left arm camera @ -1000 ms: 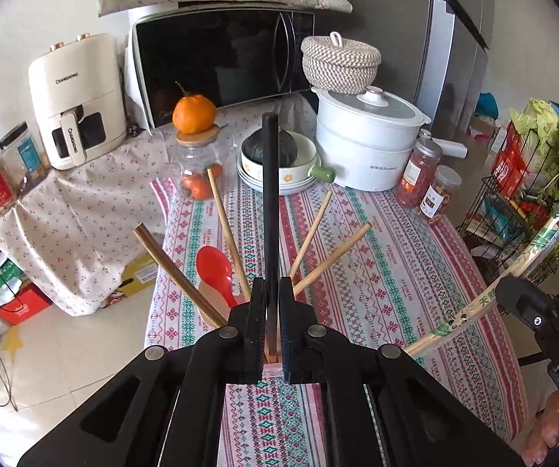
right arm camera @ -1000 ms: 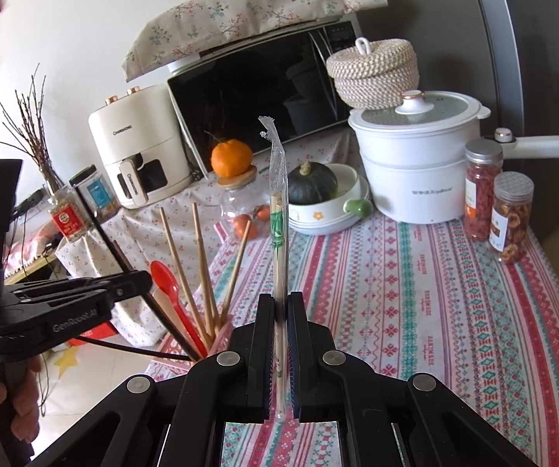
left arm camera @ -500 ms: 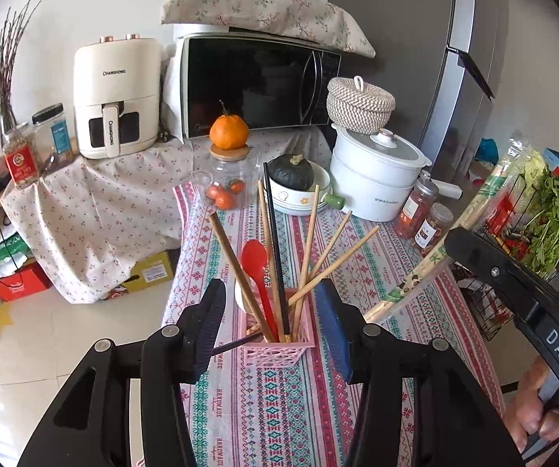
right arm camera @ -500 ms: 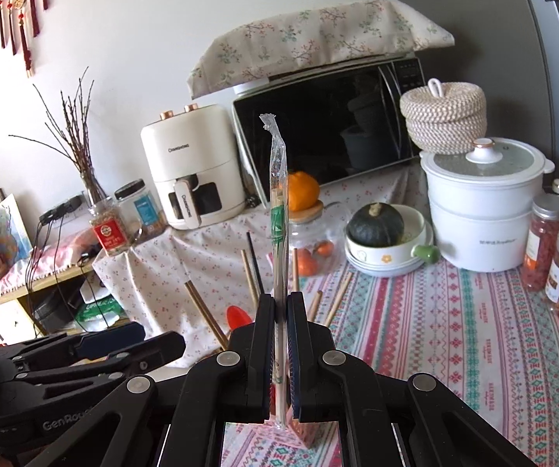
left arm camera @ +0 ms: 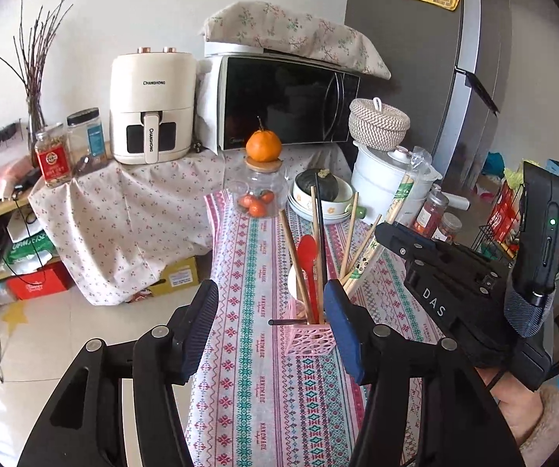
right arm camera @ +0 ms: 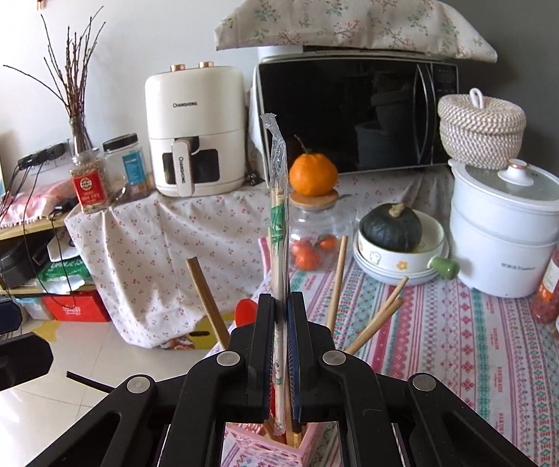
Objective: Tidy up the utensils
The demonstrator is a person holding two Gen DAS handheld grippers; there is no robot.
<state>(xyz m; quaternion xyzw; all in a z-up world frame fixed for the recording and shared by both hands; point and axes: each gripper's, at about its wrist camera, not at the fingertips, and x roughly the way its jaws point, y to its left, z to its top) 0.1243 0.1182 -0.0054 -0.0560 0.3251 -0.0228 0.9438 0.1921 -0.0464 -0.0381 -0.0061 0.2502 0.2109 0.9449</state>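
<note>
A pink lattice holder [left arm camera: 308, 340] stands on the patterned tablecloth [left arm camera: 256, 389]. In it are several wooden chopsticks [left arm camera: 295, 260], a red spoon [left arm camera: 306, 257] and a black chopstick [left arm camera: 320, 233]. My left gripper [left arm camera: 269, 295] hangs just in front of the holder, its jaws opening and nothing pressed between the pads. My right gripper [right arm camera: 280, 303] is shut on a plastic-wrapped pair of chopsticks [right arm camera: 277, 210], held upright right above the holder [right arm camera: 306, 443]. In the left wrist view the right gripper [left arm camera: 384, 231] comes in from the right, level with the utensil tops.
Behind the holder stand a glass jar [left arm camera: 258, 190] with an orange on its lid, a bowl with a dark squash [left arm camera: 320, 190], a white pot [left arm camera: 388, 179] and spice jars [left arm camera: 431, 210]. The table's left edge [left arm camera: 205, 311] drops to the floor.
My left gripper let go of the black chopstick, which now stands in the holder, then opened and drew back. My right gripper carried the wrapped chopsticks left, over the holder.
</note>
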